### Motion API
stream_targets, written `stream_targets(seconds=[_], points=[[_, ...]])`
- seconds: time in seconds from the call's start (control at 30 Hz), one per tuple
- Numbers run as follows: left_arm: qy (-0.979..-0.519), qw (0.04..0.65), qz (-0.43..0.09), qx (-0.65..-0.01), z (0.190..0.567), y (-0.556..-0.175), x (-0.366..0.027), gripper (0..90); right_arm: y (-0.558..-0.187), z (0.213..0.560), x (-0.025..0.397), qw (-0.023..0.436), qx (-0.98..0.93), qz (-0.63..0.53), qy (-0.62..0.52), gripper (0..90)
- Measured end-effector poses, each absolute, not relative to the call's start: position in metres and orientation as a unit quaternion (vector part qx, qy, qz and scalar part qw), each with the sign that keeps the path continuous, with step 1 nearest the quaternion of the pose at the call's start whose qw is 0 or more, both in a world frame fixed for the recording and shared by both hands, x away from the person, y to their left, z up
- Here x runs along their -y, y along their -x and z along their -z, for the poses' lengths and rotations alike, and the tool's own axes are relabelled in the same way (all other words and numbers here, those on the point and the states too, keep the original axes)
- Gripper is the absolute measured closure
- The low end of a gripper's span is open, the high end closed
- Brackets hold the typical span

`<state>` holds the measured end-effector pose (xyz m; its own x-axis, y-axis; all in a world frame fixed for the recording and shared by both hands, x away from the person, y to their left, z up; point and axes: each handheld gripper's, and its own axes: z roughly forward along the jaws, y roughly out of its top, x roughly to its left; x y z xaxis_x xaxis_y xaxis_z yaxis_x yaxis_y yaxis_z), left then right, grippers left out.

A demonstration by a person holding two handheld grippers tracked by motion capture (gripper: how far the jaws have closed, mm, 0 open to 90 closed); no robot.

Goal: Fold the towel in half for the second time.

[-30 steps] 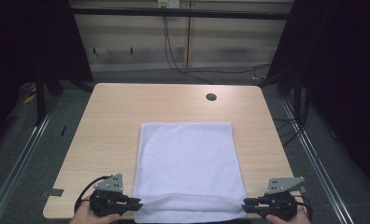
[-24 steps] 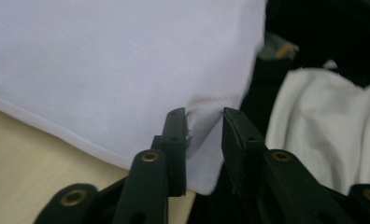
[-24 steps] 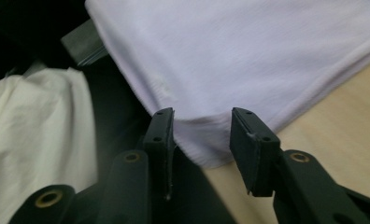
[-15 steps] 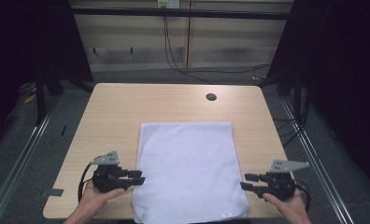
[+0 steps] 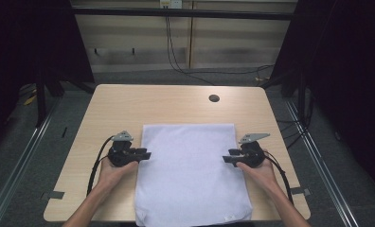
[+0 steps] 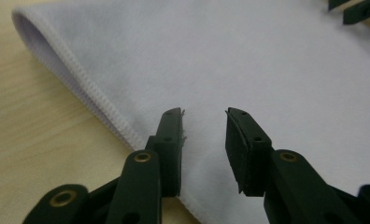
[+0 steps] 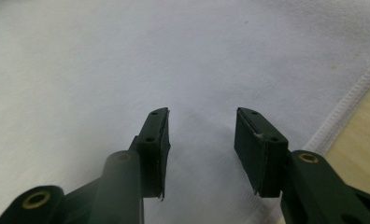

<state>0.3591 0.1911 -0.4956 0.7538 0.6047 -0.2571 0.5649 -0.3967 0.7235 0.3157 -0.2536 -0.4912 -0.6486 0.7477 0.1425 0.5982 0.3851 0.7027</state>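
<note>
A white towel [image 5: 190, 170] lies flat on the wooden table [image 5: 176, 106], folded, its fold edge toward the far side. My left gripper [image 5: 145, 154] sits at the towel's left edge, jaws open and pointing right. In the left gripper view the left gripper [image 6: 204, 128] hovers open over the towel [image 6: 248, 65] just inside its stitched hem. My right gripper [image 5: 227, 160] rests at the towel's right edge, jaws open and pointing left. In the right gripper view the right gripper [image 7: 202, 135] is open above the towel [image 7: 141, 56], nothing between its pads.
A round cable hole [image 5: 214, 98] is in the table's far right area. Bare wood runs along both sides of the towel and beyond its far edge. Dark floor and metal rails surround the table. The towel's near edge reaches the table's front edge.
Both grippers let go of the towel's near corners and moved away from me along its side edges, now open at mid-length. The towel lies flatter.
</note>
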Motion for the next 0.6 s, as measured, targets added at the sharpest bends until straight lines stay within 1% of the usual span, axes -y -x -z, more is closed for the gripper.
stream_targets(seconds=[0.07,0.1,0.17,0.2,0.27,0.3,0.33,0.37,0.43,0.5,0.6], points=[[-0.842,0.409,-0.02,-0.351,0.502,-0.363,-0.186,64.4,-0.324,0.495,0.252,0.103,-0.823,-0.376,-0.413,54.2],[-0.839,0.415,-0.02,-0.351,0.503,-0.363,-0.186,63.8,-0.327,0.498,0.251,0.105,-0.822,-0.37,-0.42,51.1],[-0.842,0.413,-0.018,-0.348,0.503,-0.361,-0.185,63.4,-0.327,0.501,0.248,0.108,-0.82,-0.365,-0.428,51.4],[-0.844,0.411,-0.026,-0.343,0.503,-0.358,-0.185,64.0,-0.327,0.5,0.247,0.109,-0.824,-0.36,-0.425,53.6],[-0.846,0.408,-0.033,-0.341,0.503,-0.357,-0.185,69.2,-0.323,0.497,0.246,0.115,-0.832,-0.34,-0.423,62.3],[-0.847,0.407,-0.036,-0.34,0.503,-0.356,-0.186,72.6,-0.319,0.497,0.246,0.124,-0.837,-0.335,-0.414,68.3],[-0.847,0.408,-0.045,-0.337,0.504,-0.354,-0.186,74.4,-0.316,0.497,0.246,0.126,-0.837,-0.333,-0.414,70.5],[-0.85,0.405,-0.052,-0.331,0.504,-0.353,-0.184,77.4,-0.311,0.496,0.247,0.125,-0.84,-0.331,-0.412,75.7],[-0.852,0.402,-0.053,-0.331,0.503,-0.352,-0.182,82.9,-0.302,0.496,0.249,0.122,-0.842,-0.332,-0.407,78.8],[-0.856,0.399,-0.045,-0.326,0.502,-0.348,-0.178,85.9,-0.294,0.495,0.252,0.11,-0.837,-0.335,-0.418,80.1],[-0.862,0.395,-0.037,-0.314,0.501,-0.336,-0.178,86.4,-0.283,0.494,0.252,0.103,-0.841,-0.331,-0.414,79.9]])
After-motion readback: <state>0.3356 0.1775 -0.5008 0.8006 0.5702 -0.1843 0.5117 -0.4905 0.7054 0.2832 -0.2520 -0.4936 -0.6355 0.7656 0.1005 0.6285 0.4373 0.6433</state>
